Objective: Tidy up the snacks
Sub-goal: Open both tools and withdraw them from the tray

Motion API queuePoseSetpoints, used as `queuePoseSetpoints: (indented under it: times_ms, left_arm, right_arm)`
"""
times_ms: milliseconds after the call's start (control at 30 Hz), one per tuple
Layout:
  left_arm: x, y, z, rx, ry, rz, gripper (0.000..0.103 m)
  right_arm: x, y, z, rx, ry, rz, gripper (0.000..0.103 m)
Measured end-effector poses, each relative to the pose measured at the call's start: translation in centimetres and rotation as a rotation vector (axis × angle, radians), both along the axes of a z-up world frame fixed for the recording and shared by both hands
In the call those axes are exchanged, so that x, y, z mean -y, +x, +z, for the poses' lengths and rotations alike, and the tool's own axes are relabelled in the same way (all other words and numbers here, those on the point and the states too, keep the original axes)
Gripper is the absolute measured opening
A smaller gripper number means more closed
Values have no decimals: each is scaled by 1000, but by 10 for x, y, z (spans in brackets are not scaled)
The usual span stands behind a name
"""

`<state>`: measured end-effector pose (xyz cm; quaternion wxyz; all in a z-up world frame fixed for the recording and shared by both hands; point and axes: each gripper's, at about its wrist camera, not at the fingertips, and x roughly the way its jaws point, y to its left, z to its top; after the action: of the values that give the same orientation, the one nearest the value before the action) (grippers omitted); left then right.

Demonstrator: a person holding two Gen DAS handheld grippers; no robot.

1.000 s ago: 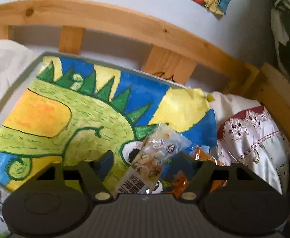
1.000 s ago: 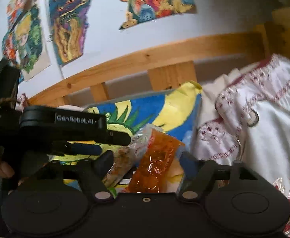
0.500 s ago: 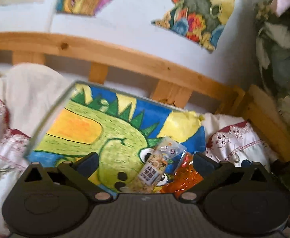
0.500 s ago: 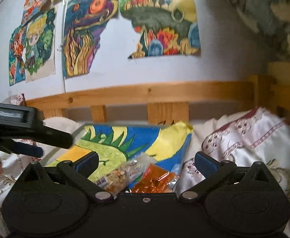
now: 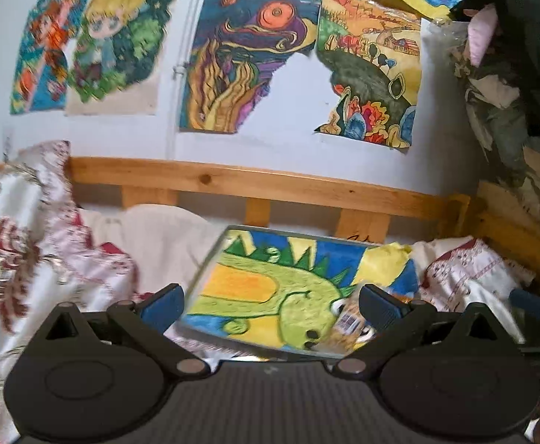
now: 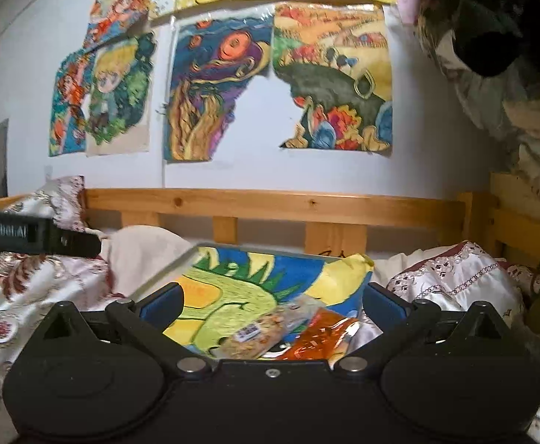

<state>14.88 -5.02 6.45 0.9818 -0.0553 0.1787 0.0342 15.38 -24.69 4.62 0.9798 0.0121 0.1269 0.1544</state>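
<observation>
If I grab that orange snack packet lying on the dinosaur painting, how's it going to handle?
The orange snack packet looks like crinkled, glossy film, so it will probably flop and may slip between the fingers. It seems thin and flat, so likely light. It lies against the clear snack packet, so a push would probably shift both across the dinosaur painting.

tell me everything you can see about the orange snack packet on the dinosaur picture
The orange snack packet is a glossy, crinkled plastic pouch, translucent orange with bright glare on its folds. It lies flat, unopened as far as can be told, near the right front corner of the dinosaur picture. A clear nut packet with a barcode label lies against its left side. The patterned white cloth is to its right. Neither gripper touches it.
</observation>
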Motion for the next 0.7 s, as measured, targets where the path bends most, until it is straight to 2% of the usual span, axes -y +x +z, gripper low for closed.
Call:
queuePoseSetpoints:
  times_ms: [100,267,700]
  left_arm:
    - [-4,-20,-4,-3,12,11,103]
    - [-16,-48,-14,-31,-16,32,103]
    - [-42,-96,-52,-154,-18,36,103]
  right_arm:
    - [-6,-19,1,-6,6,5,102]
    - [-14,-45,1,-36,20,23,102]
    - [-36,-91,-14,-163,-2,24,102]
